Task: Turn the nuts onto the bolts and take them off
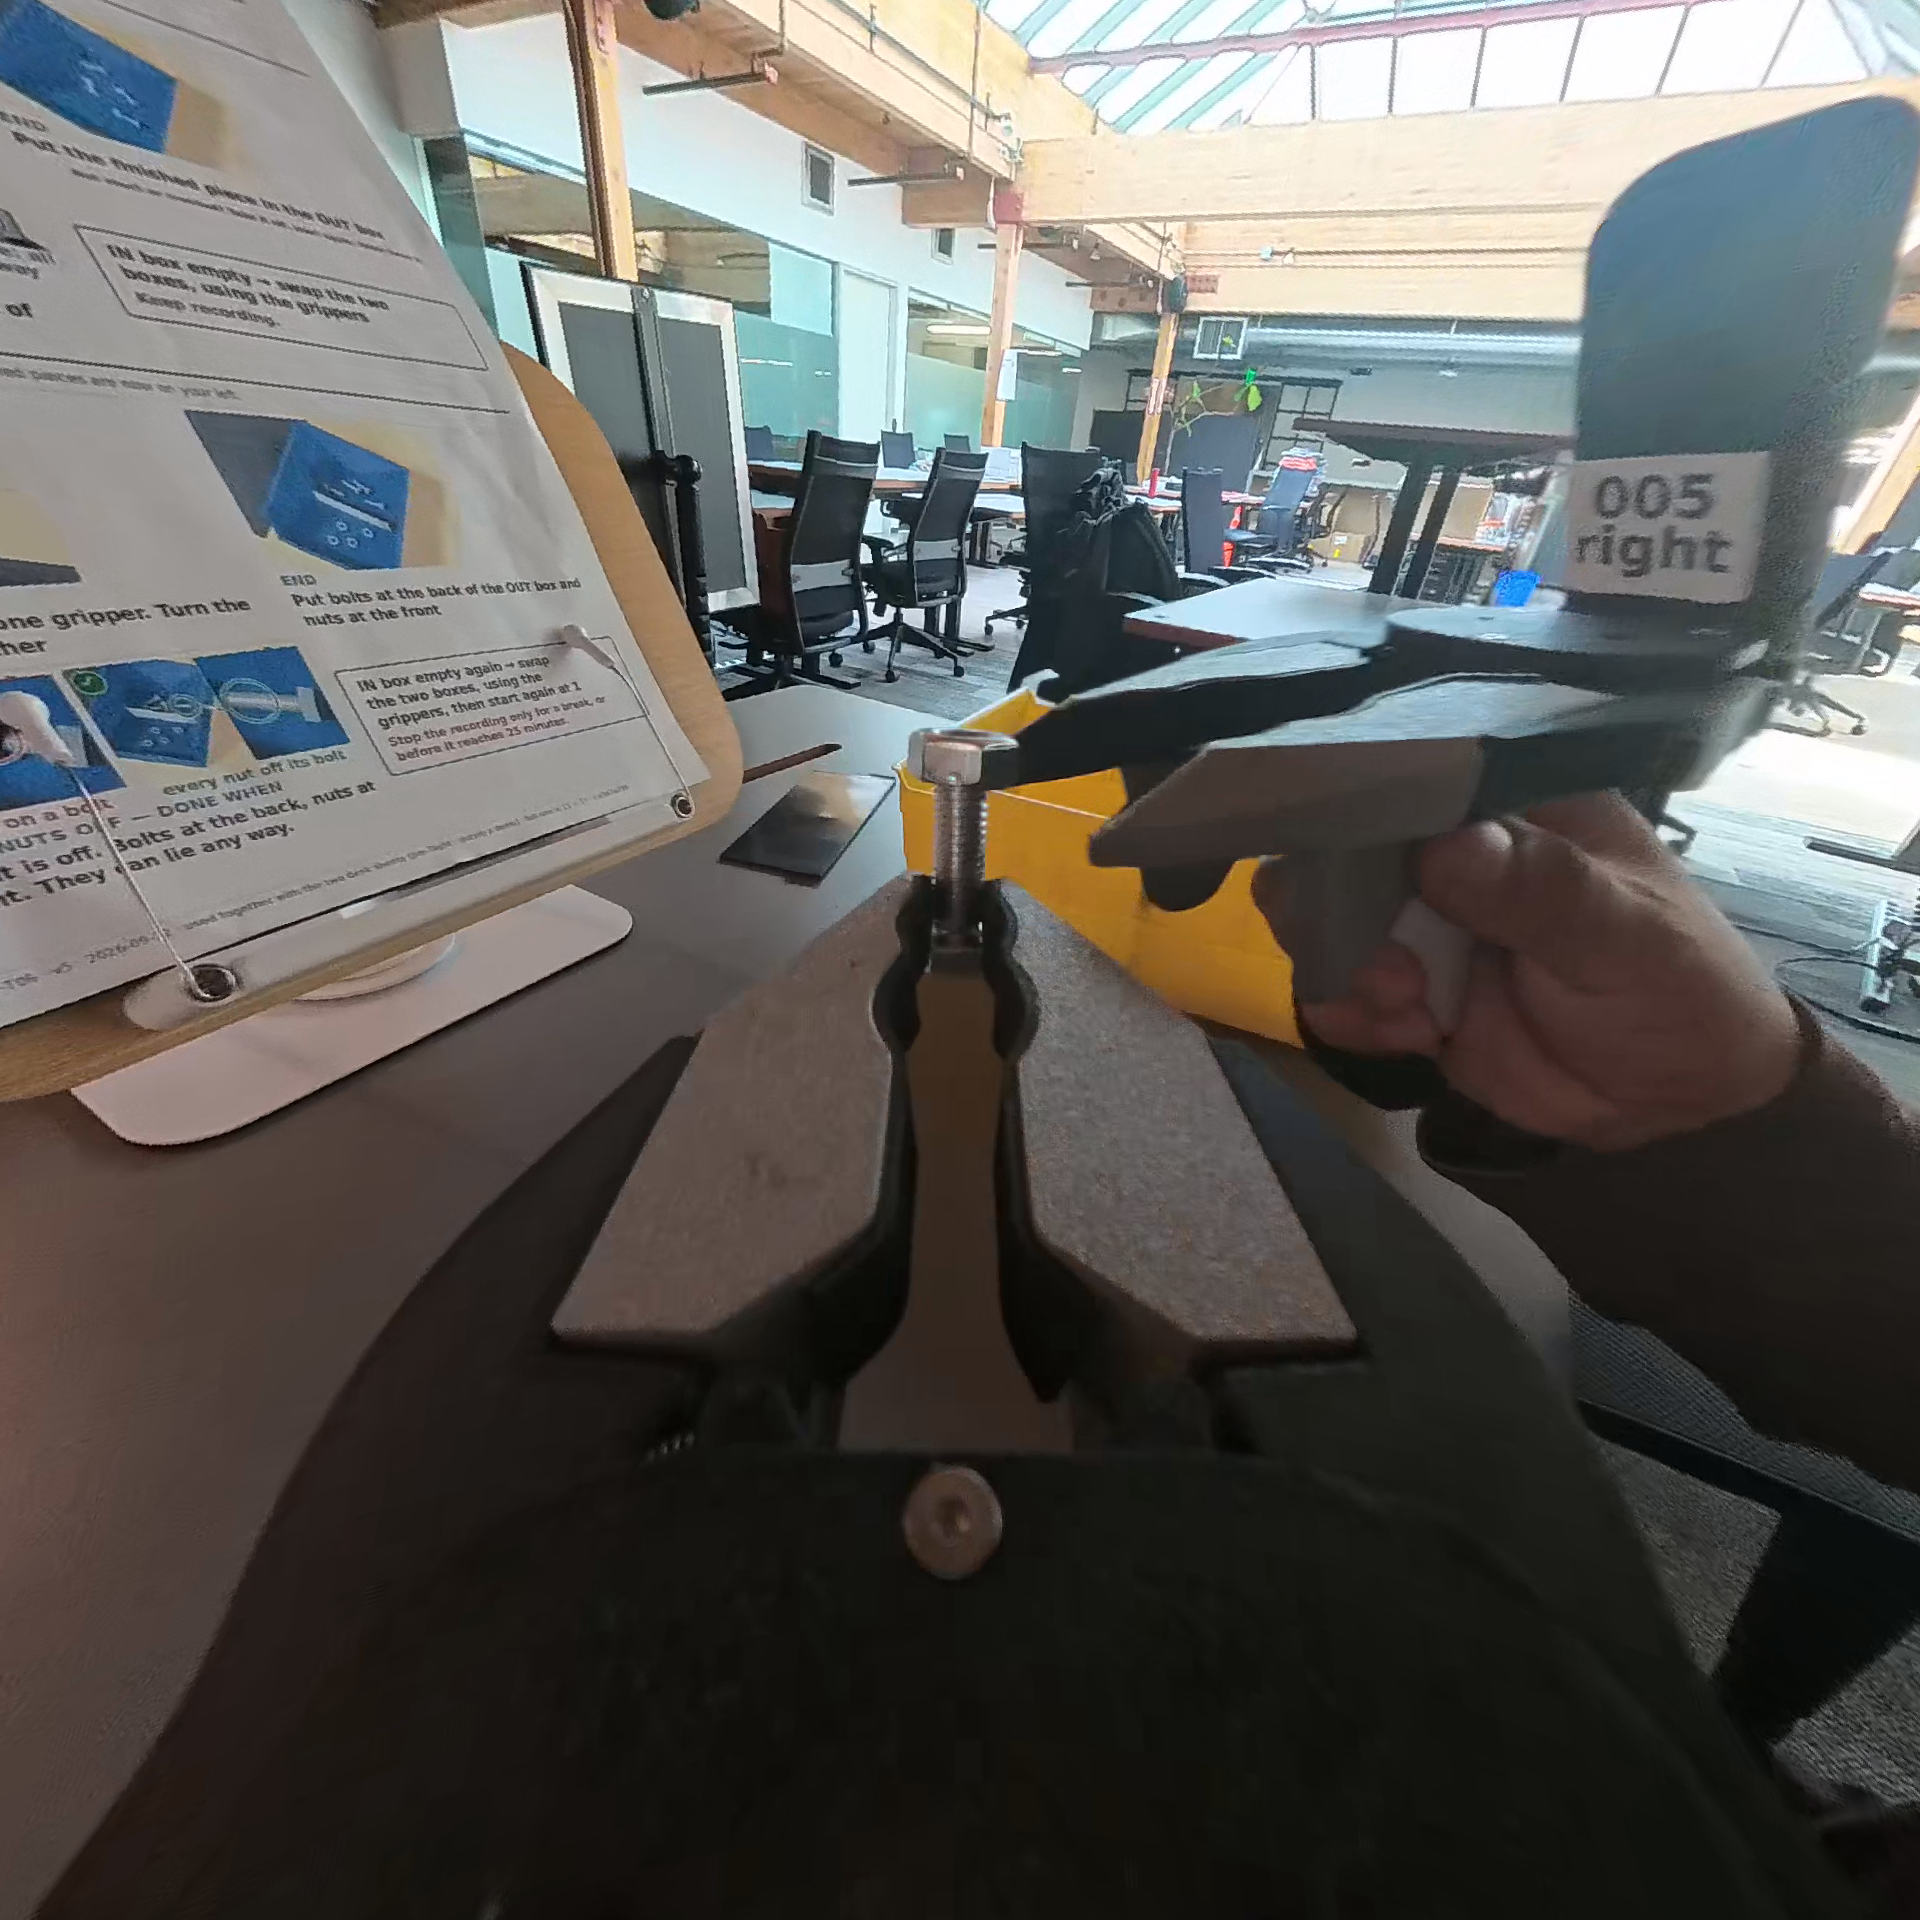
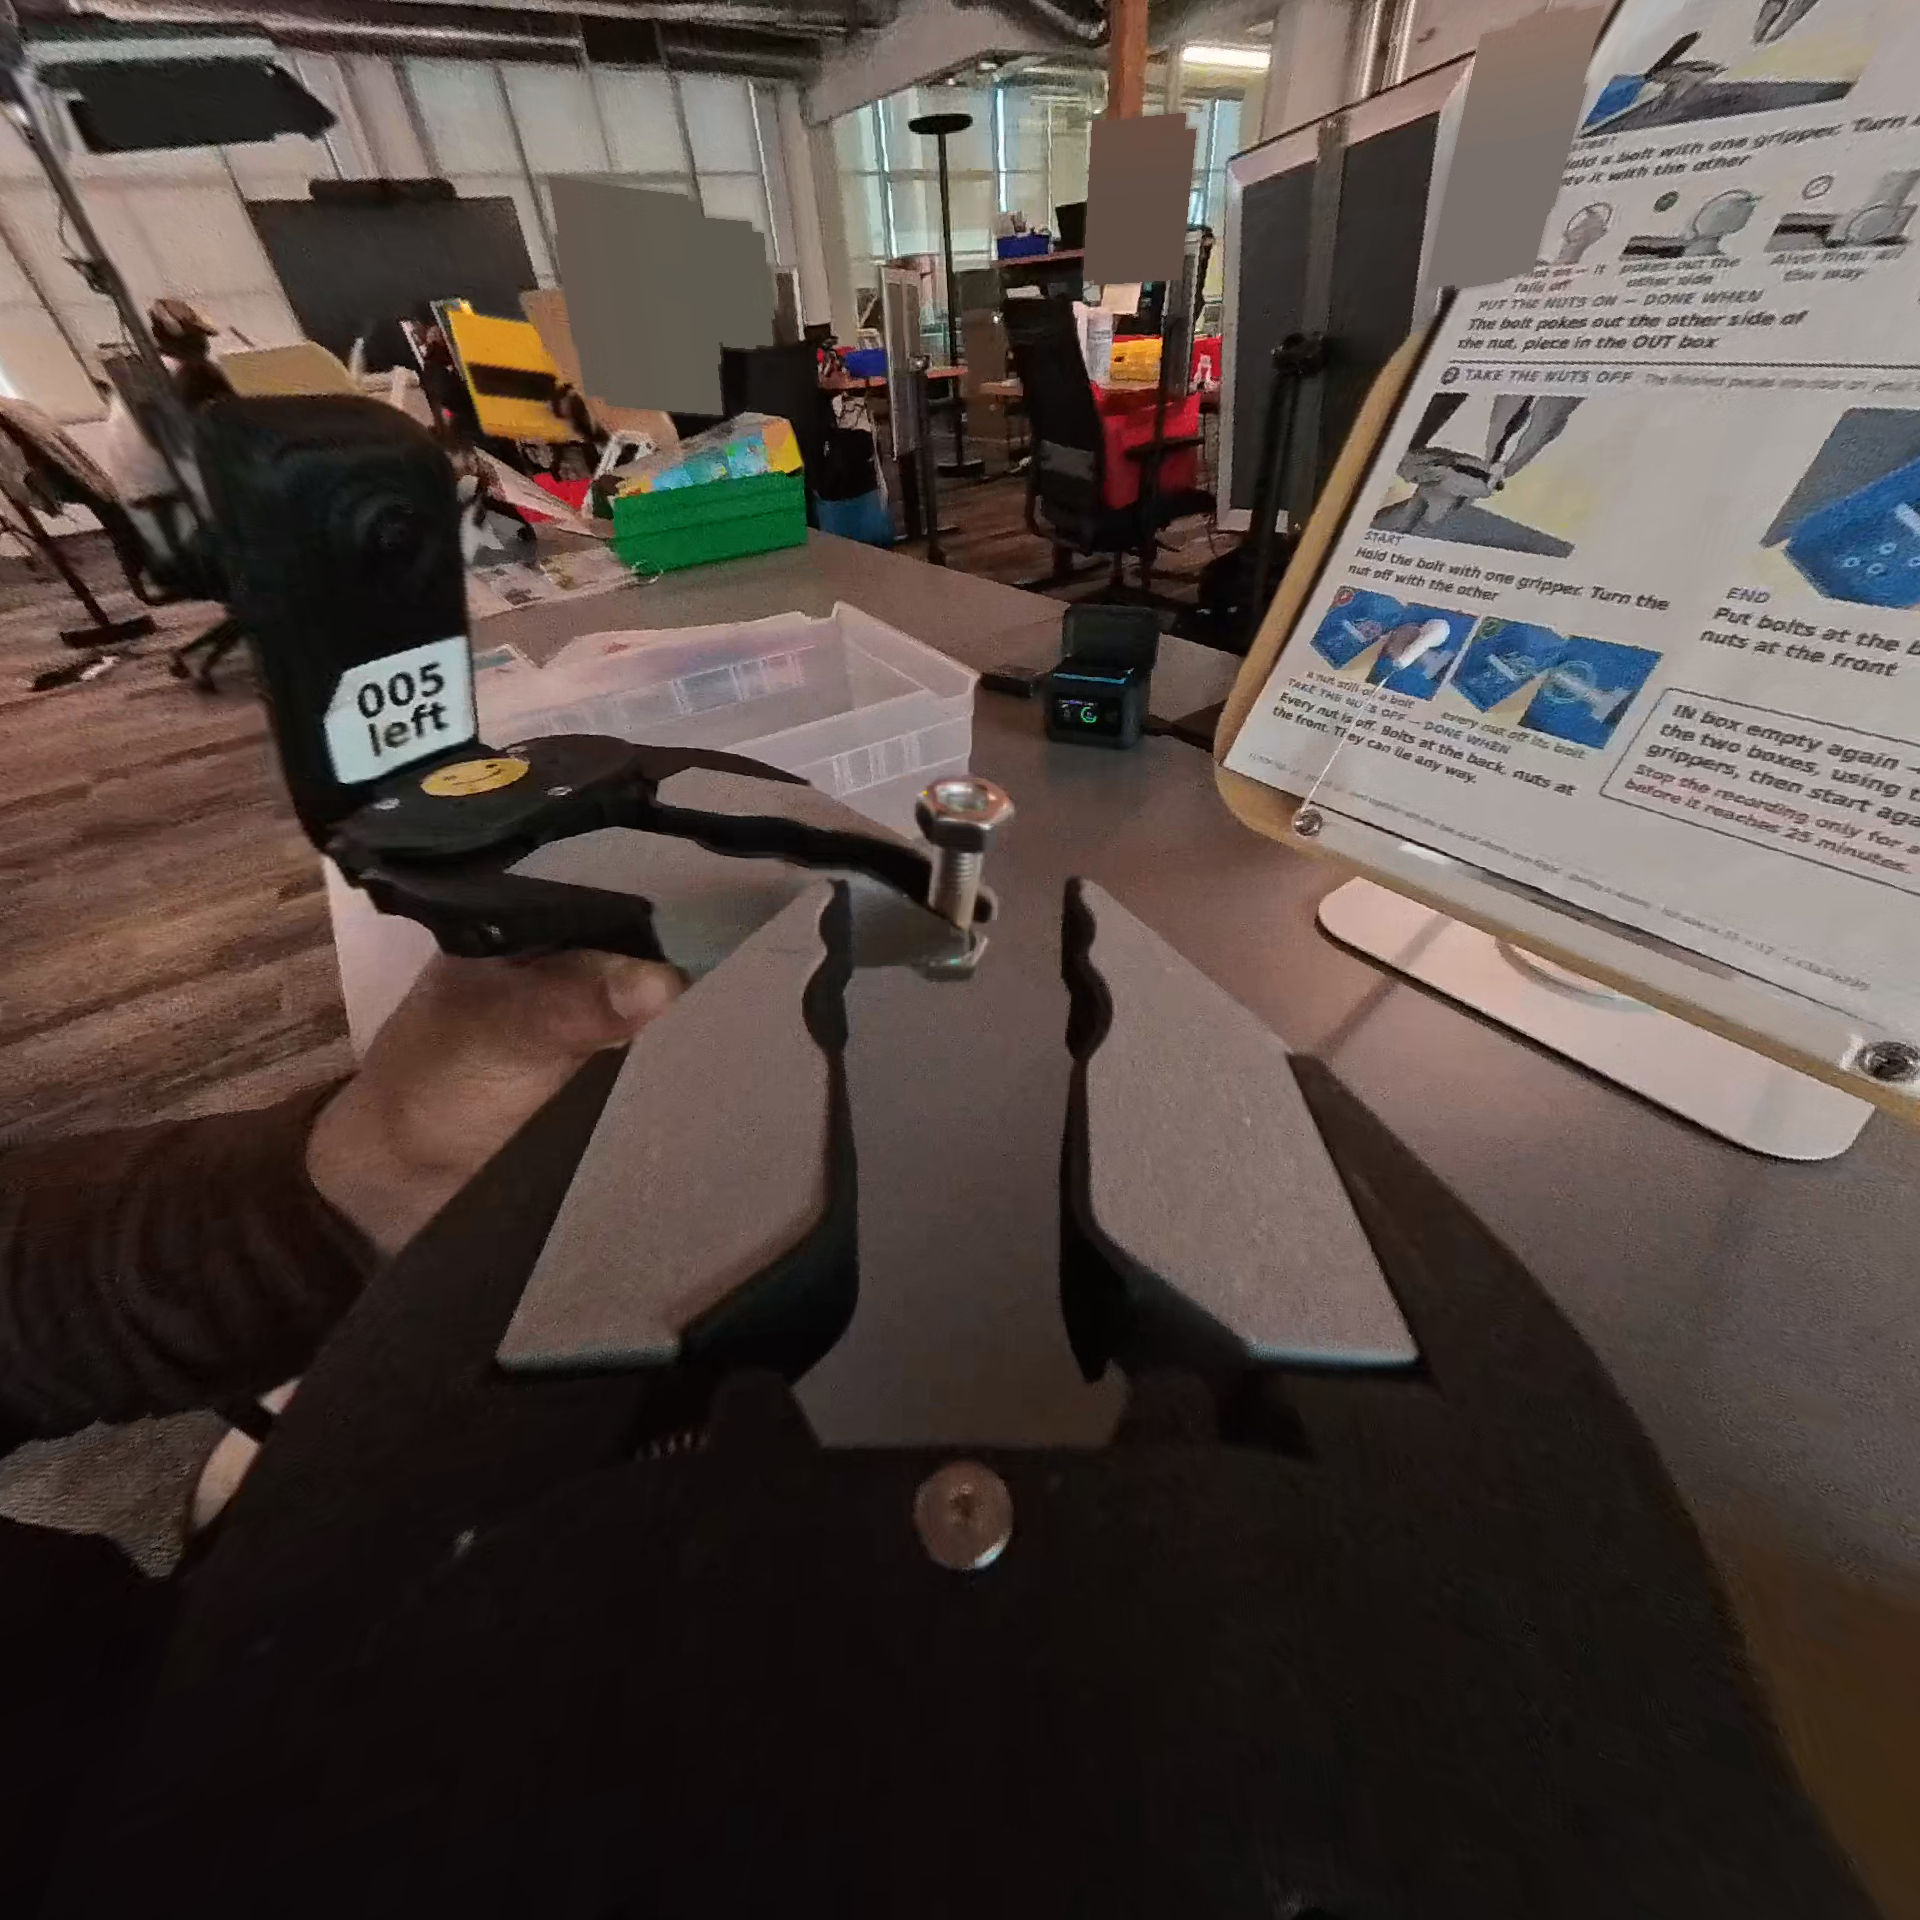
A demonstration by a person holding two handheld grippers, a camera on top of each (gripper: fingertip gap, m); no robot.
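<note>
A silver bolt (image 1: 951,831) stands upright with a hex nut (image 1: 948,756) at the top of its thread. My left gripper (image 1: 951,920) is shut on the bolt's lower end, at its head. My right gripper (image 1: 1013,764) comes in from the right, its tips beside the nut. In the right wrist view the right gripper (image 2: 956,920) is open, its fingers (image 2: 1086,935) apart. The bolt (image 2: 958,883) and nut (image 2: 964,810) stand just past the tips, and the left gripper (image 2: 961,930) holds the bolt from the left.
A yellow bin (image 1: 1049,831) sits behind the bolt on the dark table (image 1: 312,1195). An instruction sheet on a wooden stand (image 1: 312,520) stands at the left. A clear plastic tray (image 2: 790,696), a small black device (image 2: 1101,686) and a green box (image 2: 707,520) lie farther off. The tips of both grippers are at nearly the same place.
</note>
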